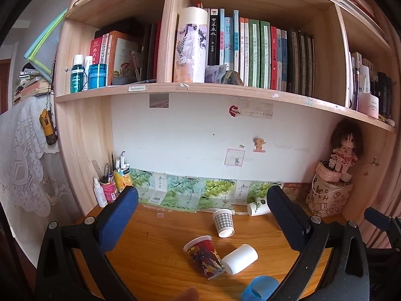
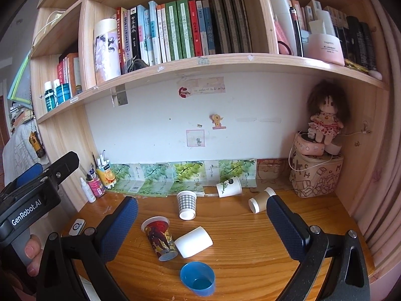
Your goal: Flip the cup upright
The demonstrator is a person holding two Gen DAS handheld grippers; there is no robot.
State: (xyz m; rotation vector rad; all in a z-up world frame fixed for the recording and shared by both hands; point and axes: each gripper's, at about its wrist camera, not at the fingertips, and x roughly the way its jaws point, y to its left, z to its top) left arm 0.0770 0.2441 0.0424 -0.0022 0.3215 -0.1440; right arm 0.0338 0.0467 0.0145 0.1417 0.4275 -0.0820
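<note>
While both tools hang above the desk (image 2: 250,245) with nothing gripped, several cups lie tipped on it. The left gripper (image 1: 200,215) has its jaws wide apart; the right gripper (image 2: 200,215) likewise, jaws wide apart, nothing between them.

Cups on their sides: red printed cup (image 2: 160,238) at centre, touching or just beside a plain white cup (image 2: 194,242); checked cup (image 2: 186,204) further back; leaf-print cup (image 2: 229,186) against the back wall; brown cup (image 2: 260,200) to the right. A blue cup (image 2: 198,278) sits nearest, mouth up — seemingly upright already, though tilt is hard to judge through the lens.

Which cup is meant, I cannot tell; the red one lies most central to both views.

Risks, as judged:
- Red and white cups are close together — a finger sliding in beside one would likely nudge the other and set it rolling.
- Thin paper walls — too hard a squeeze could crush the rim.
- A cup on its side rolls freely; a one-sided touch may push it toward the blue cup or the desk edge.
- Swinging it upright near the blue cup could knock that over.
</note>
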